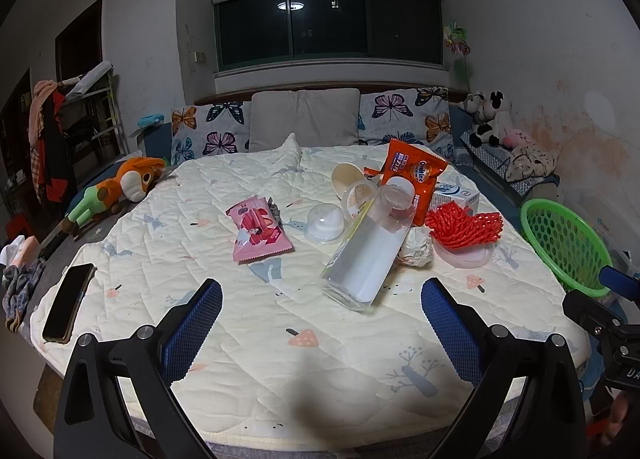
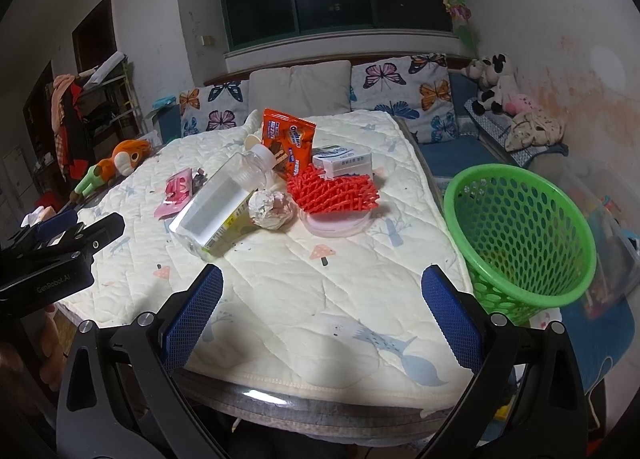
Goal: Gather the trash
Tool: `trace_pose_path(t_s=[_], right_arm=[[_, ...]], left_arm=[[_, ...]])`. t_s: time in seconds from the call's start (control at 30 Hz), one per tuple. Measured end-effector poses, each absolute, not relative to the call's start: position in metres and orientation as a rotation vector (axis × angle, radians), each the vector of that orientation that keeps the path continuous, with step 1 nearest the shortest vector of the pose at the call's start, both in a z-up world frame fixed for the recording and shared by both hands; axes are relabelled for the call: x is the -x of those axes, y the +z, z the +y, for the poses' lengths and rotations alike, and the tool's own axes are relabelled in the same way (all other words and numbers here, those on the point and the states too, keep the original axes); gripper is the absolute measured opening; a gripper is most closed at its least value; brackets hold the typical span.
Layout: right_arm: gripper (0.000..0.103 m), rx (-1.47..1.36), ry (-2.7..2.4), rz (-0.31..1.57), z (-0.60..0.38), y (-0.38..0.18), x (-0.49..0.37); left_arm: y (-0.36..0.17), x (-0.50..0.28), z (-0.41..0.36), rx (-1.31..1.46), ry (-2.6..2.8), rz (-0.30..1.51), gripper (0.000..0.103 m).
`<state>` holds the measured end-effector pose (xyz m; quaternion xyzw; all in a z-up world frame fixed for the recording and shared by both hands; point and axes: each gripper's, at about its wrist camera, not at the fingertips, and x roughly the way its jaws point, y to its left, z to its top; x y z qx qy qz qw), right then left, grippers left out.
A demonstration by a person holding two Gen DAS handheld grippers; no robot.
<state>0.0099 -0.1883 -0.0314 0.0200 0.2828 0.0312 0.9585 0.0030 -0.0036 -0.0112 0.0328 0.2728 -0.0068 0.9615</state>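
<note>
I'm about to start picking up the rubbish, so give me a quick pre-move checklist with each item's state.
1. Left gripper open, nothing held: ok.
2. Right gripper open, nothing held: ok.
3. Green basket within view at the bed's right edge, tilted: ok.
4. Basket empty: cannot tell.
5. Clear bottle unobstructed, nearest to the grippers: ok.
6. Phone apart from the trash pile: ok.

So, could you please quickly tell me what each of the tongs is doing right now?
Left tongs: open, holding nothing, above the quilt.
Right tongs: open, holding nothing, near the green basket.
</note>
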Motion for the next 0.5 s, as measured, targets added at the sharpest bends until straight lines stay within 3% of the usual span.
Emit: trace_pose_path(t_s=[0.5], right_arm=[[0.099,-0.042,0.063,0.587,-0.1877,-0.0396,-0.0171]], left_arm=[[-0.0186,-0.0097,-0.0055,-0.069,-0.016,0.569,0.097]])
